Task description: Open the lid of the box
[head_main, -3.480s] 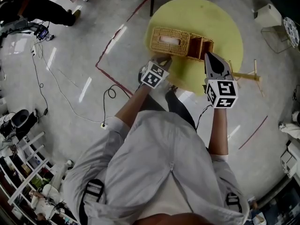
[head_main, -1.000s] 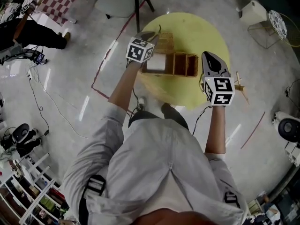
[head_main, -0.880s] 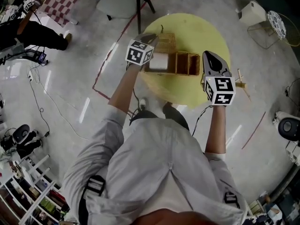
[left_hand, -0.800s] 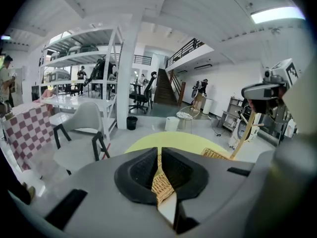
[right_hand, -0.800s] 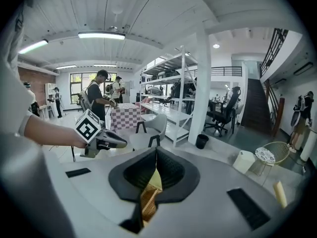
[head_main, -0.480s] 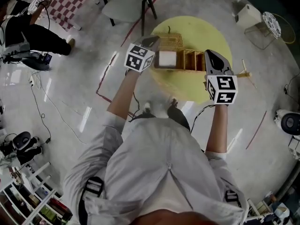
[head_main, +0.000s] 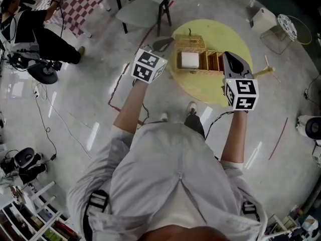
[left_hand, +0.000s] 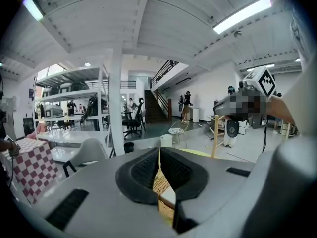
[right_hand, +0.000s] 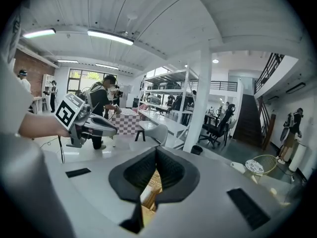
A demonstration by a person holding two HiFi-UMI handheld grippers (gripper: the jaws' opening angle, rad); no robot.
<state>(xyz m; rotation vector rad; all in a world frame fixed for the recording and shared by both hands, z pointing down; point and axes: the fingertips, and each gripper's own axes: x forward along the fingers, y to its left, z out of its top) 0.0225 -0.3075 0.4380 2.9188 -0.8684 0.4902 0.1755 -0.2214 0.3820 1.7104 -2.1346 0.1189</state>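
Looking down from the head view, I've got the wicker box sitting on the round yellow tabletop, a little towards its far left. The lid is off the top and swung back along the far side of the box. I can't tell whether it stands upright or leans back. The inside is in plain sight: a white block fills the left compartment, with narrower compartments to its right.

My left claw is out over the floor, just off the tabletop's left edge. It's near the lid's left end but not touching it. In the left gripper view its jaws have just been closing and the pads now meet, with nothing pinched between them; only wicker shows below the gap.

My right claw hangs above the tabletop, just beside the right end of the box and apart from it. The right gripper view shows its pads pressed together too, empty.

Round about, there's a grey chair beyond the left claw, a red tape line on the floor and a wooden stand off the tabletop's right edge.
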